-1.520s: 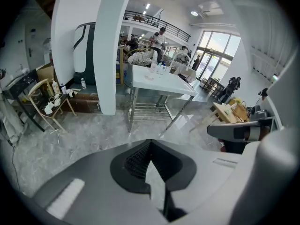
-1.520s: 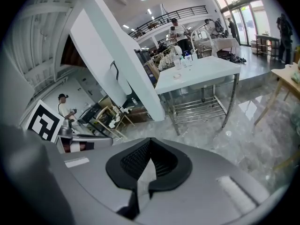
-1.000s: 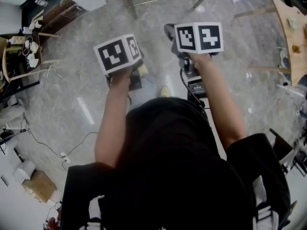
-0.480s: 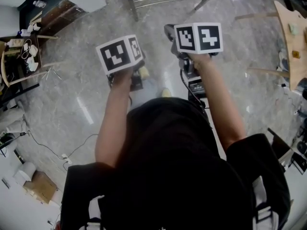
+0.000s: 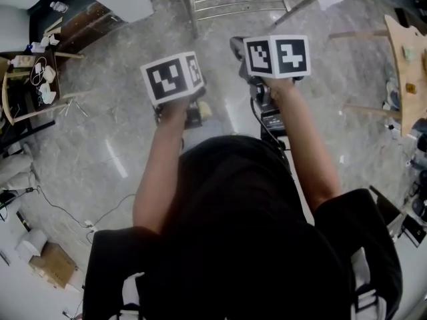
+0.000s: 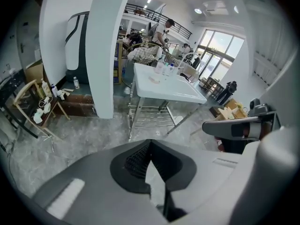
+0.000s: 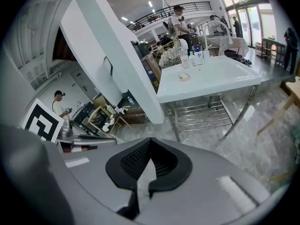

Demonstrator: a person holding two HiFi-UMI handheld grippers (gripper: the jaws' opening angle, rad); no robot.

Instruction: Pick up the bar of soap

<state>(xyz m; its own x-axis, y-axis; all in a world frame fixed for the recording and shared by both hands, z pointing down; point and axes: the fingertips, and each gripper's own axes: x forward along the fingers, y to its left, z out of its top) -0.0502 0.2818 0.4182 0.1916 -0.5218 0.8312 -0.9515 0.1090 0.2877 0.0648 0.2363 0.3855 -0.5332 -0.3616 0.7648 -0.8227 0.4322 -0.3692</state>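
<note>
The bar of soap (image 7: 184,77) is showing as a small, pale cream, flattish lump, too far off for its edges or any print to be made out. It is lying on the white rectangular table with metal legs (image 7: 220,74), on the bare top toward the far end, just in front of a cluster of small bottles (image 7: 194,56) and apart from every edge. In the left gripper view the same soap (image 6: 154,79) is sitting on the table (image 6: 180,92) as a faint pale patch.

The left gripper (image 6: 149,144) is holding its two dark ribbed fingers together at the tips, with nothing between them. The right gripper (image 7: 150,140) is likewise pressing its fingers together on nothing. Both are hanging over the floor, well short of the table, side by side in front of the person.

The table's near edge and front corner are facing the grippers, and a wire shelf (image 7: 201,114) is running between the legs below the top. Grey marble floor (image 5: 107,132) is lying open between the grippers and the table. A broad white slanted pillar (image 7: 108,55) is standing close by the table's left end, and a wooden rack holding small items (image 6: 35,102) is leaning beyond it. In the head view, a light wooden tabletop (image 5: 403,59) is bounding the floor on the right. A person in a white shirt (image 7: 178,20) is standing behind the table's far end.
</note>
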